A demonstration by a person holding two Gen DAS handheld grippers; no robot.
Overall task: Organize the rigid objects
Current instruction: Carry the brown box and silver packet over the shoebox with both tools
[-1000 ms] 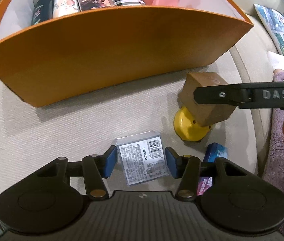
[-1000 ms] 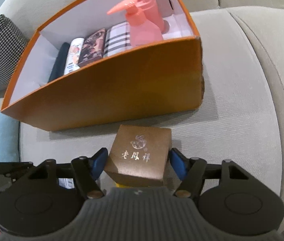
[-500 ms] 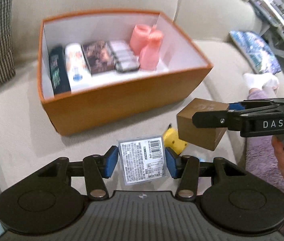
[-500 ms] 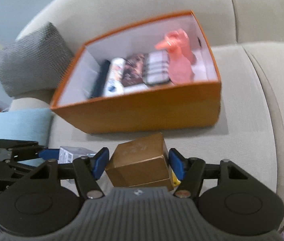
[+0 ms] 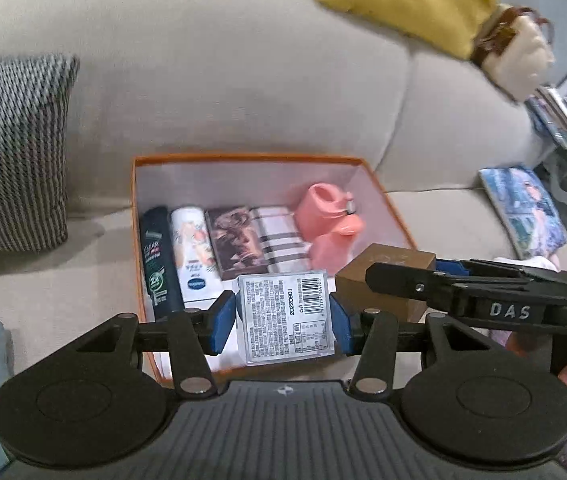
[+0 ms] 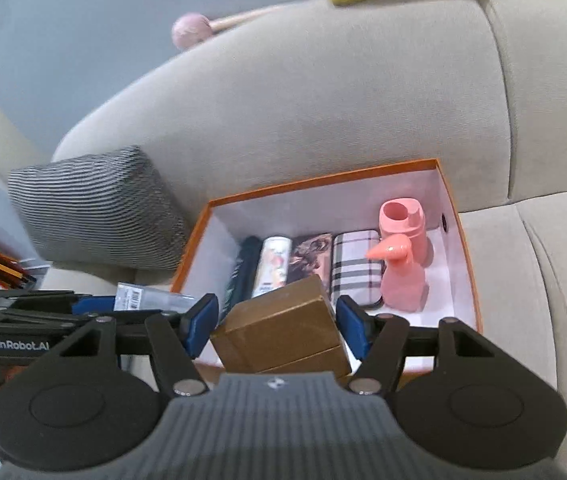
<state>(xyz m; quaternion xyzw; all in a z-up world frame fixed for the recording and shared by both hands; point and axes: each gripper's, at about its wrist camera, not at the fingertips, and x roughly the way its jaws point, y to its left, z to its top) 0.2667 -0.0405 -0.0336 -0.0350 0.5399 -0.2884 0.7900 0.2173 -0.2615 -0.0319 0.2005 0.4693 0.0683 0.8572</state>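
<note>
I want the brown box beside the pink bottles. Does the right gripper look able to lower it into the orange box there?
Probably yes: the right gripper holds the brown box above the orange box's bare front floor.

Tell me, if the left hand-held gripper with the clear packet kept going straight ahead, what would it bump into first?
Probably the things lying in the orange box: the left hand-held gripper, shut on the clear packet, points at the brown printed case and the plaid case. Depth is hard to judge here.
</note>
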